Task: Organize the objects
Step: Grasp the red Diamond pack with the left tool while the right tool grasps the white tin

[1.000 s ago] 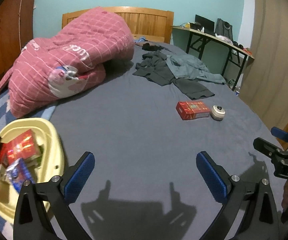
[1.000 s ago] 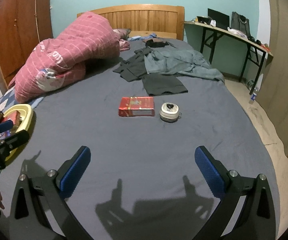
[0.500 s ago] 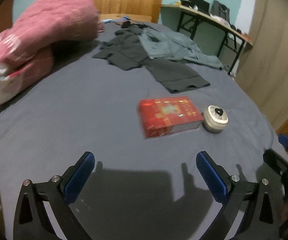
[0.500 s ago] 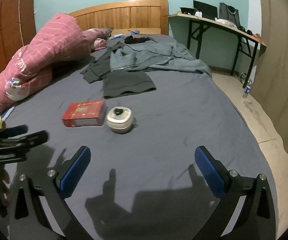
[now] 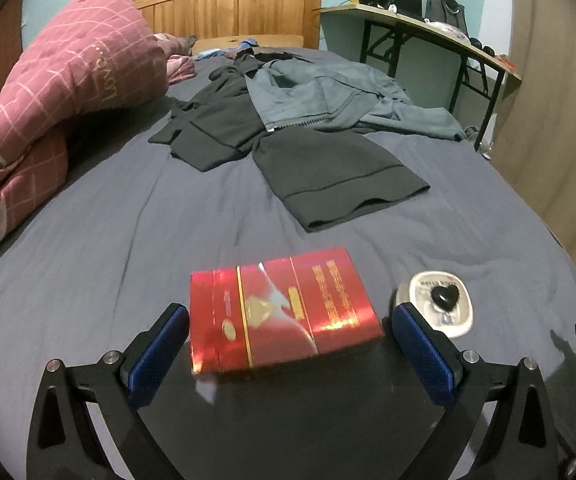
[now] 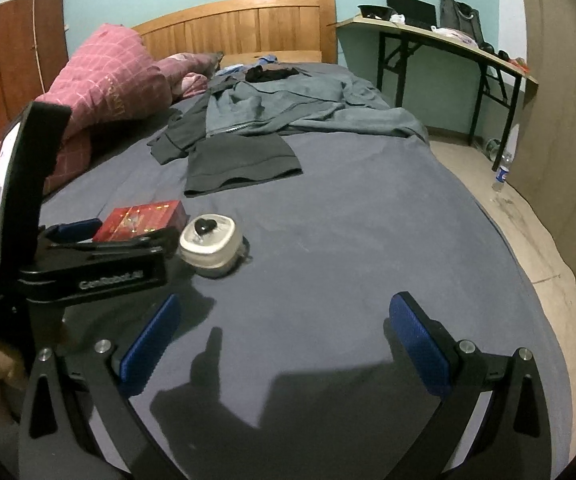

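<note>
- Red box [image 5: 284, 312] with gold print lies flat on the dark grey bedsheet [image 5: 128, 240], near the foot end of the bed, its long side across the left wrist view
- The left gripper [image 5: 289, 344] has its jaws wide apart, one blue pad on each side of the near end of the box; the left pad [image 5: 160, 340] sits just beside the box's left edge, the right pad [image 5: 423, 348] just past its right corner, and whether either touches the box I cannot tell
- A small round white tin [image 5: 435, 308] with a black heart-shaped piece on its lid stands just beside the box on its right, partly behind the right pad
- From the right wrist view the left gripper [image 6: 100, 240] shows side-on, low over the sheet with the box [image 6: 142, 218] between its fingers and the tin [image 6: 210, 244] just beside it
- The right gripper [image 6: 284, 344] hovers over bare sheet with jaws spread wide and nothing between them, well apart from the tin
- Farther up the bed lie dark clothes [image 5: 327, 176] and a grey-blue zip jacket [image 5: 327, 96], overlapping
- A folded pink checked quilt [image 5: 68, 88] is heaped on the left by the wooden headboard [image 5: 240, 12]
- A folding desk [image 6: 447, 44] stands against the wall on the right
</note>
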